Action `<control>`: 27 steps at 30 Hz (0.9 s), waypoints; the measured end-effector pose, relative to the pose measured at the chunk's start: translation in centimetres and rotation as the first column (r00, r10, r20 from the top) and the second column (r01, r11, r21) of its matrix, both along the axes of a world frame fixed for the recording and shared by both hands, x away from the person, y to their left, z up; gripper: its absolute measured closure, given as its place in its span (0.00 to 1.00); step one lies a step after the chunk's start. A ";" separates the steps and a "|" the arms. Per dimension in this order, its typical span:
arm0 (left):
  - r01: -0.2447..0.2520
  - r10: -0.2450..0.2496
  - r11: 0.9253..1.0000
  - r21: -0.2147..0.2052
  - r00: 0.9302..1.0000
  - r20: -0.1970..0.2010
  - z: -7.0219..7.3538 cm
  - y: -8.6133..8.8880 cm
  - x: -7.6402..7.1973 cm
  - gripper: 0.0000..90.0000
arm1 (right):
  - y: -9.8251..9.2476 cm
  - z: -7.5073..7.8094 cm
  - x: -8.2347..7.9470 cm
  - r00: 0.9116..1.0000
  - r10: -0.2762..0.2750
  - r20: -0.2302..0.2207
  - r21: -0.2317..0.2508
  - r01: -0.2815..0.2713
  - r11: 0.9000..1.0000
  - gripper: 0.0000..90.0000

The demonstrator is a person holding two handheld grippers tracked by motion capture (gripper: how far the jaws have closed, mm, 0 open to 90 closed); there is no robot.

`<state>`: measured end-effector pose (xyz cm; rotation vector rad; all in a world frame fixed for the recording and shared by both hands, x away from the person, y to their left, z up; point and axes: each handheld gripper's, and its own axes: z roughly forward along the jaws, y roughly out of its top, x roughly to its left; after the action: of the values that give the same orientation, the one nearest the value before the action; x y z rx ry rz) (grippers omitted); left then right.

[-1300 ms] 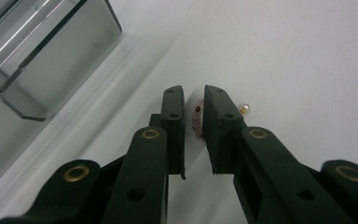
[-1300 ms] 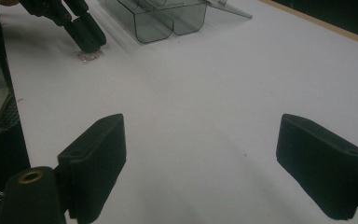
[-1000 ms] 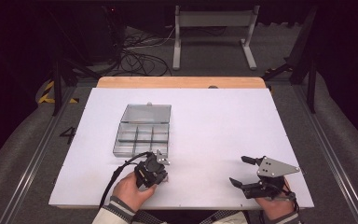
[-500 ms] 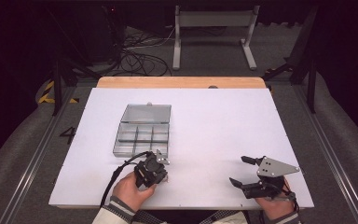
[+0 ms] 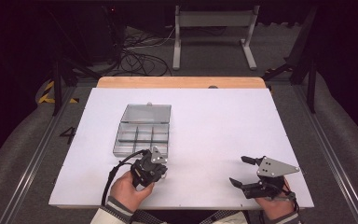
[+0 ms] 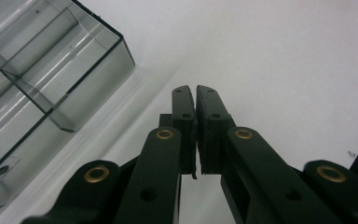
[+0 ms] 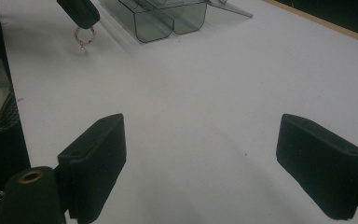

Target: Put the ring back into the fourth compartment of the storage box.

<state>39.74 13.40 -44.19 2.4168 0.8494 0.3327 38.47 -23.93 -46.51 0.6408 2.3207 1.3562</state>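
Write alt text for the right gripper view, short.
The right gripper holds its two black jaws wide apart over a bare white table. Farther off, the left gripper grips a small ring near a clear compartment box.

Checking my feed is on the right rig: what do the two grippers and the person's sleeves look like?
Both are black two-jaw grippers with brass-coloured pivot pins. The left gripper trails a black looped cable; the right gripper carries a grey three-cornered plate. The jaw pads are blocky and matte black. The cuffs look pale with dark stripes.
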 end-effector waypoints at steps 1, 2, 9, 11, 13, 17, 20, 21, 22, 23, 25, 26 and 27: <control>-0.003 0.003 1.000 -0.002 1.000 0.005 0.1 0.1 -0.1 0.97 | 0.0 0.0 0.0 1.000 0.001 0.002 0.000 -0.001 1.000 0.18; -0.005 0.005 1.000 -0.007 1.000 0.008 0.3 0.1 -0.1 0.97 | 0.0 0.0 0.0 1.000 0.001 0.002 0.000 -0.001 1.000 0.18; -0.011 0.012 1.000 -0.027 0.999 0.045 1.3 0.8 -0.3 0.97 | 0.0 0.0 0.0 1.000 0.000 0.000 0.000 0.000 1.000 0.18; -0.012 0.014 1.000 -0.028 0.999 0.051 1.5 0.9 -0.4 0.97 | 0.0 0.0 0.0 1.000 0.001 0.001 -0.001 -0.001 1.000 0.18; -0.013 0.014 1.000 -0.028 0.998 0.064 1.7 0.9 -0.5 0.97 | 0.0 0.0 0.0 1.000 0.002 0.001 -0.002 -0.002 1.000 0.18; -0.014 0.016 0.999 -0.034 0.997 0.071 2.2 1.1 -0.6 0.97 | 0.0 0.0 0.0 1.000 0.002 0.000 -0.001 -0.002 1.000 0.18; -0.015 0.018 0.999 -0.033 0.997 0.074 2.2 1.1 -0.6 0.97 | 0.1 -0.1 0.0 1.000 0.001 -0.001 -0.002 -0.001 1.000 0.18; -0.015 0.017 0.999 -0.031 0.997 0.076 2.2 1.0 -0.6 0.97 | 0.1 -0.1 0.0 1.000 0.001 -0.001 -0.002 -0.001 1.000 0.18; -0.014 0.016 1.000 -0.023 0.997 0.081 2.2 0.9 -0.6 0.97 | 0.1 -0.1 0.0 1.000 0.001 -0.001 -0.003 -0.001 1.000 0.18; -0.014 0.015 1.000 -0.021 0.996 0.085 2.3 0.9 -0.6 0.97 | 0.1 -0.1 0.0 1.000 0.001 -0.002 -0.002 -0.001 1.000 0.18; -0.016 0.017 1.000 -0.022 0.996 0.090 2.5 1.0 -0.7 0.97 | 0.1 -0.1 0.0 1.000 0.001 -0.001 -0.001 -0.001 1.000 0.18; -0.016 0.019 1.000 -0.023 0.995 0.095 2.6 1.1 -0.7 0.97 | 0.1 -0.1 0.0 1.000 0.001 -0.001 -0.001 -0.001 1.000 0.18; -0.015 0.017 1.000 -0.025 0.995 0.099 2.8 1.2 -0.7 0.97 | 0.1 -0.1 0.1 1.000 0.001 -0.001 -0.001 -0.001 1.000 0.18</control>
<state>39.09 14.55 -41.44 2.3510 0.8244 0.4427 38.52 -23.87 -46.59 0.6396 2.3227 1.3552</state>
